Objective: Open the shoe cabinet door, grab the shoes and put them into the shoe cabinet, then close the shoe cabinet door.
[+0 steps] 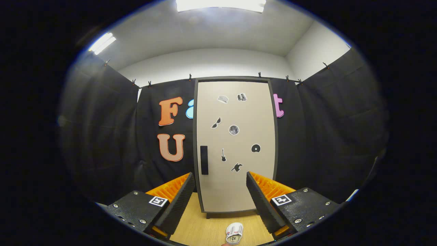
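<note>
Gripper view
Fingers: gripper (220, 194) spread wide apart, clamped on nothing, aimed level at the cabinet.
Cabinet: shoe cabinet door (235, 143) shut, upright, straight ahead beyond the fingertips, set against the booth wall.
Handle: dark vertical handle (204, 160) on the door's left edge, long axis upright, just above and beyond the left fingertip; nearer the left finger than the right.
Shoe: pale shoe (234, 233) on the wooden floor (205, 229), low between the fingers, nearer than the door, slightly toward the right finger.
Step judged: door opening not yet begun; probably calls for shifting left and forward toward the handle.
</note>
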A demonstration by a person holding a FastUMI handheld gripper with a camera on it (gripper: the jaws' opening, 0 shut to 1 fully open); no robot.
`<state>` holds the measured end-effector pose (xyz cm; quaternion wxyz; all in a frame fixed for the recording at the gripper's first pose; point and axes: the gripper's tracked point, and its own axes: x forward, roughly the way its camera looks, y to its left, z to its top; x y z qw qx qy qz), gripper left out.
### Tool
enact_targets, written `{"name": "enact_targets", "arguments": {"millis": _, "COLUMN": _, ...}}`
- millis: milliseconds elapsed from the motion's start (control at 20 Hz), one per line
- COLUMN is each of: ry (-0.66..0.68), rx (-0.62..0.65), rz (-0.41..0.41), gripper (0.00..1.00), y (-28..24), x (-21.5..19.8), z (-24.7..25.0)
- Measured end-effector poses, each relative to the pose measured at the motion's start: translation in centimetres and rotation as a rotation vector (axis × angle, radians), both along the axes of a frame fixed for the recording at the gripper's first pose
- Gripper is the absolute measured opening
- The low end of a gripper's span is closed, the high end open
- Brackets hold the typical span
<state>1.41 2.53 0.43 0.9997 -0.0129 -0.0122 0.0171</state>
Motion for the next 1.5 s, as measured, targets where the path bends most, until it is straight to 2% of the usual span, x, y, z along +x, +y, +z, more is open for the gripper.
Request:
{"name": "enact_targets", "arguments": {"millis": 250, "ry": 0.004, "rx": -0.012, "rz": 0.019, "gripper": 0.95, "y": 2.3, "x": 3.7, "z": -0.7}}
{"name": "enact_targets", "arguments": {"millis": 600, "ry": -0.002, "rx": -0.011, "rz": 0.040, "gripper": 0.95, "y": 5.8, "x": 11.8, "z": -1.3}}
{"name": "enact_targets", "arguments": {"millis": 950, "ry": 0.045, "rx": -0.016, "rz": 0.005, "gripper": 0.95, "y": 6.8, "x": 21.1, "z": -4.0}}
{"name": "enact_targets", "arguments": {"millis": 1250, "ry": 0.052, "rx": -0.045, "rz": -0.033, "gripper": 0.95, "y": 6.9, "x": 26.2, "z": -6.0}}
{"name": "enact_targets", "arguments": {"millis": 1350, "ry": 0.065, "rx": -0.077, "rz": -0.056, "gripper": 0.87, "y": 6.5, "x": 27.2, "z": -6.9}}
{"name": "enact_targets", "arguments": {"millis": 1450, "ry": 0.081, "rx": -0.076, "rz": -0.044, "gripper": 0.67, "y": 6.8, "x": 27.3, "z": -7.6}}
{"name": "enact_targets", "arguments": {"millis": 1500, "ry": 0.074, "rx": -0.067, "rz": -0.029, "gripper": 0.52, "y": 7.2, "x": 27.4, "z": -7.7}}
